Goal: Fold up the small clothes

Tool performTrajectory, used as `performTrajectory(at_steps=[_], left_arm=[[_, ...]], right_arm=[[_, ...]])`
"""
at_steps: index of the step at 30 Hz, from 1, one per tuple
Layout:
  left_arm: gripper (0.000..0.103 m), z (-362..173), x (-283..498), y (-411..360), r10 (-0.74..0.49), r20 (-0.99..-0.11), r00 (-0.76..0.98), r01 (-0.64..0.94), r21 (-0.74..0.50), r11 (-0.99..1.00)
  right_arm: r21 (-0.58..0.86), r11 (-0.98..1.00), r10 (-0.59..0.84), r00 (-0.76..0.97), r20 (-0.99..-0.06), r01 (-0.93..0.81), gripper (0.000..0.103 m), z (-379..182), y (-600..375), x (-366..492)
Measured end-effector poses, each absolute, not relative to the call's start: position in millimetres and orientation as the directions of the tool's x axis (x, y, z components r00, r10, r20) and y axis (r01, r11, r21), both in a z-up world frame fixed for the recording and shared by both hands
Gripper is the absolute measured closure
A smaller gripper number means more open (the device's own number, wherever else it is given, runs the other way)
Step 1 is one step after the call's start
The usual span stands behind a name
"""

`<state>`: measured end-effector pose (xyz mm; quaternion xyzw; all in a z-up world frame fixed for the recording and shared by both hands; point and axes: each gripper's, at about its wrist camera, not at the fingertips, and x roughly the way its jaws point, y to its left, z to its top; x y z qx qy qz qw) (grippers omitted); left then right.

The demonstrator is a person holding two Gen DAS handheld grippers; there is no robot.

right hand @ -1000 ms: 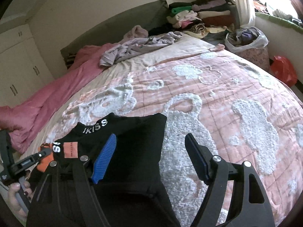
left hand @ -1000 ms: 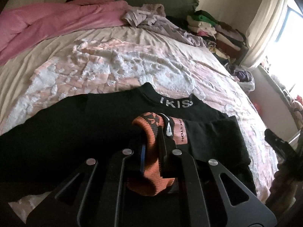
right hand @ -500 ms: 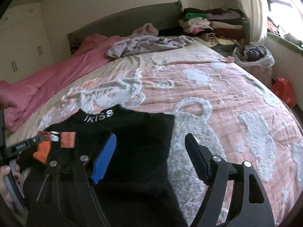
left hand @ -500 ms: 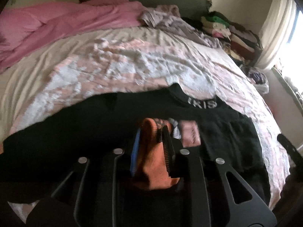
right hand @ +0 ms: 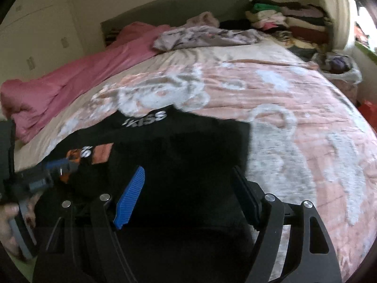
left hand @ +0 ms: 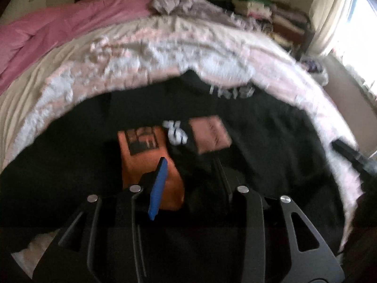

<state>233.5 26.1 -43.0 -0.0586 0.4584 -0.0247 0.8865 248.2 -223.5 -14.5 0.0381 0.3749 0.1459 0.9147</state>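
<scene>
My left tongs (left hand: 188, 165) are parting right now, pointing down at a black sweatshirt (left hand: 271, 141) spread flat on the pink-and-white bedspread (left hand: 141, 54). Its orange cuff (left hand: 146, 162) lies just under the blue pad (left hand: 158, 188) at 6 o'clock in the left view; the picture is blurred, but the pads look clear of the cloth, with the cuff lying loose between and beneath them. Beside the cuff, toward 3 o'clock, sit white lettering and a pinkish patch (left hand: 209, 136). The collar with its white letters (left hand: 232, 90) lies at 12 o'clock from the cuff.

My right tongs (right hand: 188, 195) stand wide with nothing pinched, hovering above the near black body of the garment. In the right view my left hand (right hand: 9, 214) shows at 9 o'clock. A pink duvet (right hand: 70, 80) is bunched at 10 o'clock, a stack of folded clothes (right hand: 282, 16) at 1 o'clock.
</scene>
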Motion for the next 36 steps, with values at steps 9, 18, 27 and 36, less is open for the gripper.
performTrajectory(at_steps=[9, 18, 27, 36], left_arm=[[0.073, -57.0, 226.1, 37.3, -0.108, -0.815, 0.570, -0.004, -0.134, 0.991], [0.073, -56.3, 224.6, 39.8, -0.126, -0.811, 0.571, -0.006, -0.157, 0.987], [0.073, -50.7, 220.3, 44.5, -0.132, -0.809, 0.573, -0.013, -0.170, 0.985], [0.063, -39.9, 205.8, 51.4, -0.123, -0.799, 0.589, -0.036, -0.178, 0.983]], right_arm=[[0.229, 0.936, 0.349, 0.602, -0.718, -0.268, 0.029, -33.3, -223.3, 259.6], [0.127, 0.977, 0.200, 0.533, -0.822, -0.172, 0.031, -73.4, -235.9, 278.4], [0.192, 0.958, 0.285, 0.603, -0.745, -0.215, 0.032, -42.5, -243.0, 264.9], [0.251, 0.925, 0.366, 0.490, -0.791, -0.285, 0.033, -68.7, -218.2, 267.1]])
